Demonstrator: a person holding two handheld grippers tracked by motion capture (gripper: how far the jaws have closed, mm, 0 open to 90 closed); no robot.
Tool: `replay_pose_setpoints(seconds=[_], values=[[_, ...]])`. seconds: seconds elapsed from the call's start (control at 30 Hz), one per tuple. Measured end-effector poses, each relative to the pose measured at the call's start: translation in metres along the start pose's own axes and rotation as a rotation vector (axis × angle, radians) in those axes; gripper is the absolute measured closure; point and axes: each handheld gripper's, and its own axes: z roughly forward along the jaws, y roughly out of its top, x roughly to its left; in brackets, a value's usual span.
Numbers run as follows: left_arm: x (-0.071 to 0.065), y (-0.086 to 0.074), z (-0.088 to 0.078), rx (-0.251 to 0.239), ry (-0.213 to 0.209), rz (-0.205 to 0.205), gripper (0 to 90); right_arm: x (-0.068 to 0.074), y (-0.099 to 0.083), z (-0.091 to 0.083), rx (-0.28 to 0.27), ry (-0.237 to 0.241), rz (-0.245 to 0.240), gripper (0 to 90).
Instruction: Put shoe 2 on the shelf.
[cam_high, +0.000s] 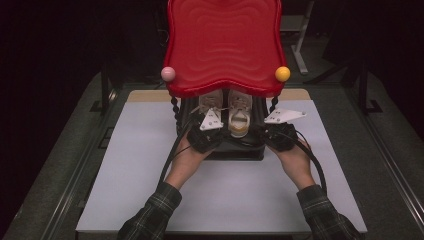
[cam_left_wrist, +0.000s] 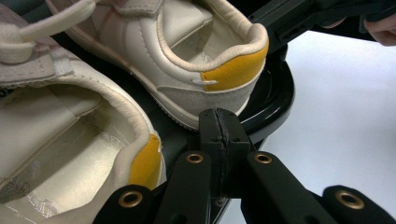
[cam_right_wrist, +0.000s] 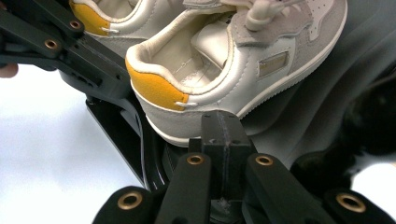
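Two small cream sneakers with yellow heel patches stand side by side on a black base (cam_high: 235, 150) under a red wavy plastic panel (cam_high: 225, 45). The left sneaker (cam_high: 211, 102) (cam_left_wrist: 70, 140) and the right sneaker (cam_high: 239, 117) (cam_right_wrist: 219, 60) point away from me. My left gripper (cam_high: 207, 131) (cam_left_wrist: 218, 122) is shut, its tip at the base's rim (cam_left_wrist: 275, 102) just behind the heels, nothing visibly between the jaws. My right gripper (cam_high: 280, 131) (cam_right_wrist: 223, 125) is shut too, its tip right behind the right sneaker's heel.
The base sits on a white board (cam_high: 150, 175) over a grey table. A pink ball (cam_high: 168, 73) and a yellow ball (cam_high: 282, 73) cap the red panel's corners, above twisted black posts (cam_high: 175, 107). Dark floor surrounds the table.
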Motion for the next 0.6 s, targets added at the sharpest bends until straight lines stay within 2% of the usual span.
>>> replay_pose_setpoints(seconds=[0.27,0.37,0.43,0.47,0.5,0.53,0.57,0.6], values=[[-0.001,-0.002,-0.012,-0.005,-0.018,-0.005,88.8,0.0,-0.002,-0.009,-0.027,0.029,0.002,89.6],[-0.002,-0.004,-0.018,-0.007,-0.028,-0.007,84.7,0.0,-0.004,-0.014,-0.035,0.042,0.009,85.9],[-0.002,-0.006,-0.025,-0.007,-0.037,-0.01,78.6,-0.001,-0.006,-0.017,-0.031,0.061,0.031,77.3],[-0.002,-0.009,-0.031,-0.003,-0.044,-0.012,71.9,-0.003,-0.008,-0.021,-0.027,0.075,0.059,65.8],[-0.002,-0.009,-0.031,-0.003,-0.044,-0.012,67.8,-0.003,-0.008,-0.021,-0.027,0.075,0.059,65.8],[-0.001,-0.011,-0.034,-0.001,-0.048,-0.011,64.0,-0.004,-0.01,-0.025,-0.028,0.09,0.068,59.1],[-0.001,-0.014,-0.038,0.002,-0.053,-0.013,64.0,-0.004,-0.01,-0.025,-0.028,0.09,0.068,59.1],[-0.001,-0.016,-0.041,0.009,-0.061,-0.014,59.6,-0.004,-0.012,-0.028,-0.032,0.097,0.069,54.4]])
